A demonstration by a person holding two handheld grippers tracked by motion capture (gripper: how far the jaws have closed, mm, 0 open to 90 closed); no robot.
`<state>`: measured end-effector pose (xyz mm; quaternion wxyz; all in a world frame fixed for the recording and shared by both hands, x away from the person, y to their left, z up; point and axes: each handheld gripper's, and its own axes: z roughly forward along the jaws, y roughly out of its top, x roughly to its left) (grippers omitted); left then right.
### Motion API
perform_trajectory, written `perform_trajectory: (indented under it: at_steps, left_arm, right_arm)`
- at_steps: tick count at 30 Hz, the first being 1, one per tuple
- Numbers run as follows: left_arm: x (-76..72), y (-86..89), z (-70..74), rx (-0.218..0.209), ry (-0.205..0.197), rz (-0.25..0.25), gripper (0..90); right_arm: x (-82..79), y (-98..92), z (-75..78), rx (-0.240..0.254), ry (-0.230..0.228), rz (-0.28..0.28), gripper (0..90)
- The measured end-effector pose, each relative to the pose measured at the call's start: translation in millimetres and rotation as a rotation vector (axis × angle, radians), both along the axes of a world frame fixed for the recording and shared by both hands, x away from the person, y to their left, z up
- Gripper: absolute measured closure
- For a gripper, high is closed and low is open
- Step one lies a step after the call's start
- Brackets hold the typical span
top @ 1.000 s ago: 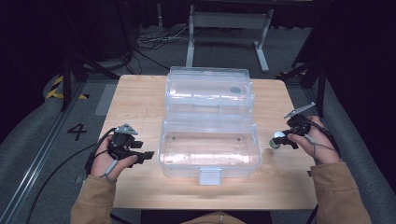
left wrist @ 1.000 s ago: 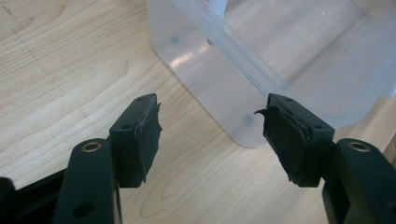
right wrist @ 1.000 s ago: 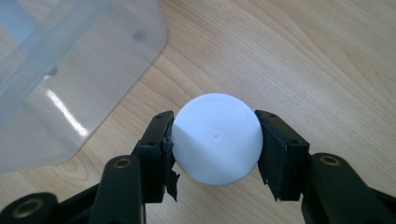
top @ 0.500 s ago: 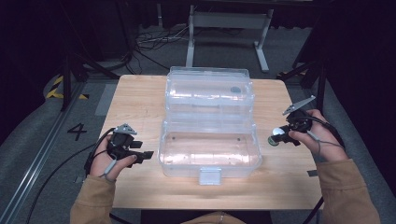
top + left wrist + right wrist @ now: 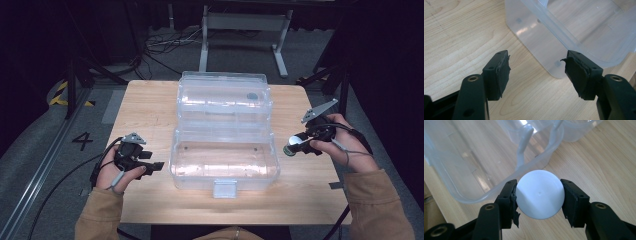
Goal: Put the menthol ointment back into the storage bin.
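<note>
A clear plastic box (image 5: 223,161) lies open in the middle of the wooden table (image 5: 150,105), its lid (image 5: 223,97) folded back to the far side. My right gripper (image 5: 295,145) hovers just off the box's right end, shut on a white round object (image 5: 539,195) held between its pads (image 5: 509,195). The box's rim (image 5: 499,182) lies right behind that object. My left gripper (image 5: 159,166) rests at the box's left end, open, with nothing between its jaws. In the left gripper view, the box's near corner (image 5: 554,62) sits just beyond the open left gripper (image 5: 536,65).
A white latch (image 5: 224,188) sticks out from the box's front edge. Bare wood lies left and right of the box. Beyond the table are a metal stand (image 5: 240,30) and cables (image 5: 160,45) on the dark floor.
My right gripper has drifted a little left toward the box with the white object in it. The left gripper has stayed in place.
</note>
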<state>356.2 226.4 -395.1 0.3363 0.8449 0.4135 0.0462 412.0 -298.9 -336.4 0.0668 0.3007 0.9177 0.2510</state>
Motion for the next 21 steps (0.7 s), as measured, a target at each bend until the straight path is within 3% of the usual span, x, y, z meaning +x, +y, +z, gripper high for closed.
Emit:
perform_trajectory:
  at_steps: [21]
  left_arm:
    - [-0.2,1.2,-0.4,-0.003,0.002,0.005,36.6]
  right_arm:
    - [-19.5,28.9,23.1,-0.014,-0.025,0.201,50.3]
